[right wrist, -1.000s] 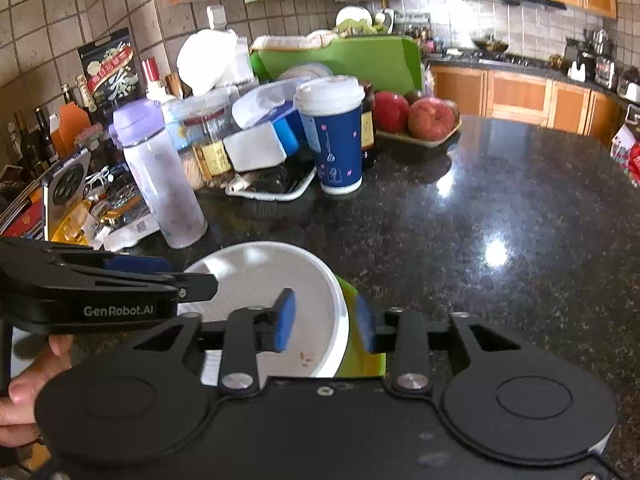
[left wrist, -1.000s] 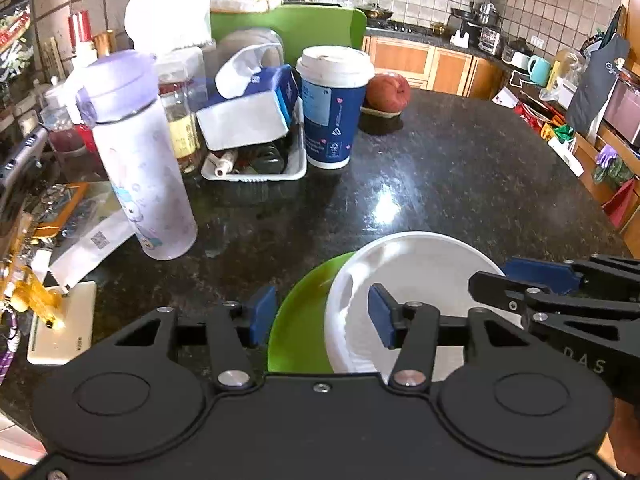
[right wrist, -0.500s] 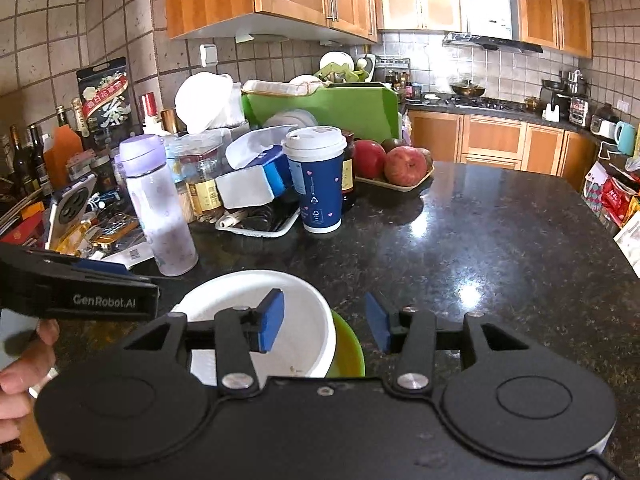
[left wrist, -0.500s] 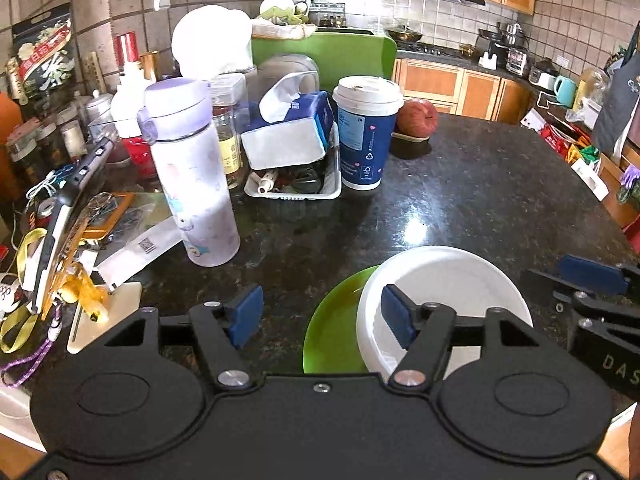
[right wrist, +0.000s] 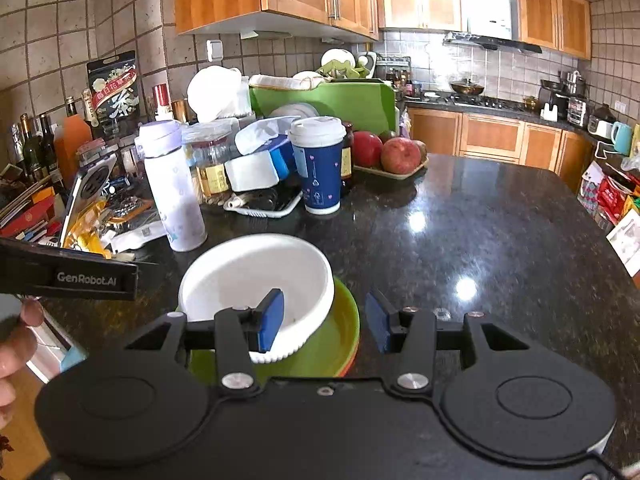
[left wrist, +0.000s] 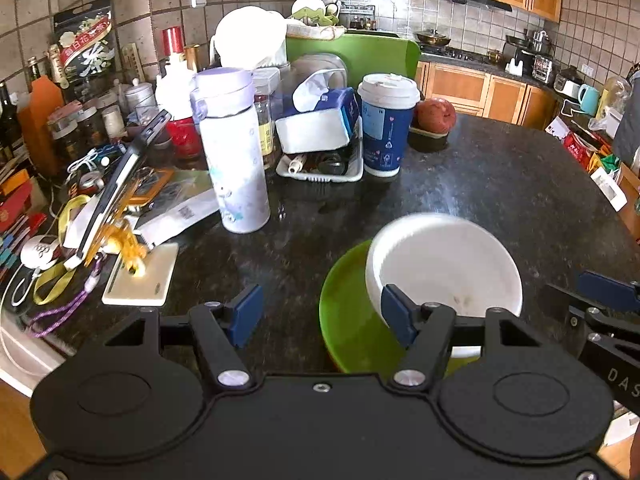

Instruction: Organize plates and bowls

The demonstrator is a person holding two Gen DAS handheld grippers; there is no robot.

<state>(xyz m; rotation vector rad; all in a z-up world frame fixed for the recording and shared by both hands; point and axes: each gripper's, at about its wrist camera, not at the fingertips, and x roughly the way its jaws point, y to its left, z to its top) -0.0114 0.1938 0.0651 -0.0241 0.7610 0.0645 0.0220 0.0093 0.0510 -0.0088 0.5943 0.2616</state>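
Bowl (left wrist: 444, 264) of white colour stands inside a green plate (left wrist: 348, 320) on the dark speckled bench (left wrist: 500, 184), near the front edge. The bowl is deep, with a thick rounded rim and a ribbed foot, and a few small crumbs lie at the bottom. It sits toward one side of the plate, so a green crescent shows beside it. In the right wrist view a thin orange edge (right wrist: 347, 366) shows under the green plate; I cannot tell what it belongs to.

The left gripper (left wrist: 322, 314) has its fingers wide apart and holds nothing; one blue pad is in front of the bowl rim, the other over the bare bench. The right gripper (right wrist: 326, 322) has its fingers moderately apart and also empty; its left pad is in front of the bowl, its right pad beside the plate edge.

Behind the plate stand a white bottle with lilac lid (left wrist: 234, 152) and a blue paper cup (left wrist: 386, 124), well apart from the bowl.
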